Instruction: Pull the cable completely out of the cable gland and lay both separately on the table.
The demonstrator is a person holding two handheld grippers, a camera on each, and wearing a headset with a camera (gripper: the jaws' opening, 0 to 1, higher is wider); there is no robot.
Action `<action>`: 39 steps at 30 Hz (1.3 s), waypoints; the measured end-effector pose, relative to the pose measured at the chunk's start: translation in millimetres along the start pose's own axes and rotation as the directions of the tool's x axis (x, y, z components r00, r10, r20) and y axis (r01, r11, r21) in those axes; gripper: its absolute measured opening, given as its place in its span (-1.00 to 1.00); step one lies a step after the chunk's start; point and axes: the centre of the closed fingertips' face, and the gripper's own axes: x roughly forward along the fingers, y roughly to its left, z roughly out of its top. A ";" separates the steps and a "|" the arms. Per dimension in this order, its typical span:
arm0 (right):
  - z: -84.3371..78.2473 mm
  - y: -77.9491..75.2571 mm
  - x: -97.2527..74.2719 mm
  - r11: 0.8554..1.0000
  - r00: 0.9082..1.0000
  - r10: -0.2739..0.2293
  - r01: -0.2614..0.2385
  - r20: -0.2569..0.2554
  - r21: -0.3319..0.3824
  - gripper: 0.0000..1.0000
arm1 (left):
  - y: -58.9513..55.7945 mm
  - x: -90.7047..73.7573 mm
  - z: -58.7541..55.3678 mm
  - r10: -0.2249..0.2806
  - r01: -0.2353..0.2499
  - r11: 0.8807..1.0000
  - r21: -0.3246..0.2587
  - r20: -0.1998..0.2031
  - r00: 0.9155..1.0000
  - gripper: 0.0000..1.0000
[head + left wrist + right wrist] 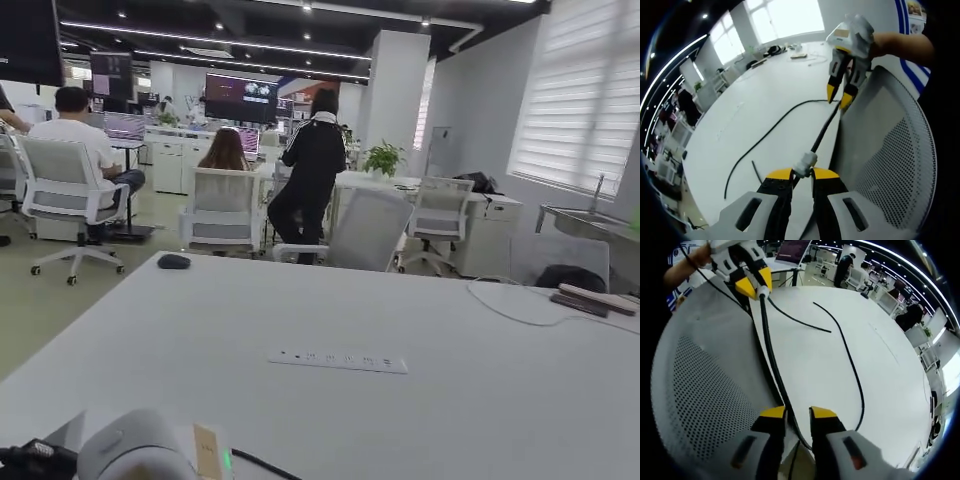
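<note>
In the left gripper view, my left gripper point(801, 174) is shut on the white cable gland point(805, 161). The black cable point(822, 131) runs straight and taut from it up to my right gripper point(839, 97), whose yellow-tipped jaws close on it. In the right gripper view, the cable point(767, 340) passes between the jaws of my right gripper point(797, 414) and leads to the gland point(763, 291) in the left gripper point(754, 286). The rest of the cable lies in a long curve on the white table point(880, 370). Part of a gripper point(135, 450) shows at the head view's bottom left.
A white mesh chair back point(890, 150) stands close beside both grippers, at the table edge. On the table lie a power strip point(338, 361), a dark mouse point(173, 262) and a thin white cable point(510, 310). Beyond the table are office chairs and several people.
</note>
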 end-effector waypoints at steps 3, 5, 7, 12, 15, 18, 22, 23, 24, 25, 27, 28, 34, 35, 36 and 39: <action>29.2 14.4 -3.9 0.998 0.995 0.051 -0.052 0.081 0.021 -0.55 | -0.2 1.4 2.5 0.009 -0.009 1.000 -0.003 0.005 1.000 -0.70; 52.0 22.1 -7.7 0.997 0.988 0.072 -0.075 0.139 0.016 -0.52 | -2.1 2.9 4.1 0.013 -0.013 1.000 0.001 0.004 1.000 -0.70; 70.0 27.4 -10.8 0.997 0.981 0.079 -0.080 0.179 0.000 -0.54 | -3.2 3.9 4.7 0.014 -0.014 1.000 0.004 0.002 1.000 -0.70; 115.3 46.8 -10.5 0.994 0.954 0.111 -0.110 0.278 -0.021 -0.60 | -3.6 4.3 7.2 0.024 -0.024 1.000 -0.007 0.006 1.000 -0.70; 125.3 52.0 -4.1 0.995 0.954 0.104 -0.099 0.281 -0.033 -0.63 | -4.1 3.6 8.5 0.027 -0.027 1.000 -0.008 0.008 1.000 -0.70; 130.7 52.5 -1.8 0.996 0.953 0.090 -0.083 0.288 -0.038 -0.66 | -4.5 1.9 10.1 0.033 -0.033 0.999 -0.007 0.012 0.999 -0.70; 130.0 50.1 -1.2 0.996 0.956 0.082 -0.072 0.283 -0.045 -0.77 | -6.2 0.7 11.2 0.033 -0.033 0.999 -0.007 0.017 0.999 -0.70; 129.4 48.2 -1.6 0.997 0.957 0.073 -0.061 0.281 -0.052 -0.83 | -7.2 0.7 11.2 0.031 -0.031 1.000 -0.006 0.017 0.999 -0.70; 128.5 47.0 -1.9 0.997 0.958 0.068 -0.053 0.279 -0.061 -0.91 | -8.0 0.9 11.3 0.028 -0.028 1.000 -0.006 0.018 0.999 -0.70; 127.9 46.6 -2.2 0.997 0.958 0.069 -0.054 0.278 -0.063 -0.92 | -8.6 1.0 11.7 0.027 -0.027 1.000 -0.009 0.021 0.999 -0.70; 126.4 47.7 -2.5 0.996 0.957 0.077 -0.061 0.278 -0.066 -0.93 | -9.6 1.4 12.0 0.022 -0.022 1.000 0.001 0.022 1.000 -0.70; 125.5 48.5 -2.5 0.996 0.957 0.079 -0.062 0.278 -0.070 -0.93 | -10.1 1.6 12.0 0.019 -0.019 1.000 0.003 0.021 1.000 -0.70; 117.4 49.1 -2.0 0.995 0.960 0.076 -0.058 0.271 -0.075 -0.93 | -12.7 3.2 13.5 0.006 -0.006 1.000 0.005 0.027 1.000 -0.70; 116.8 49.0 -2.1 0.996 0.959 0.077 -0.059 0.273 -0.074 -0.93 | -13.3 3.6 13.7 0.005 -0.005 1.000 0.007 0.027 1.000 -0.70; 114.7 48.9 -1.8 0.996 0.961 0.077 -0.060 0.265 -0.072 -0.94 | -13.3 3.8 13.1 0.006 -0.007 1.000 0.008 0.023 1.000 -0.70; 105.6 46.8 -0.9 0.996 0.967 0.068 -0.050 0.244 -0.077 -0.94 | -8.9 3.0 8.6 0.022 -0.022 1.000 0.015 0.007 1.000 -0.70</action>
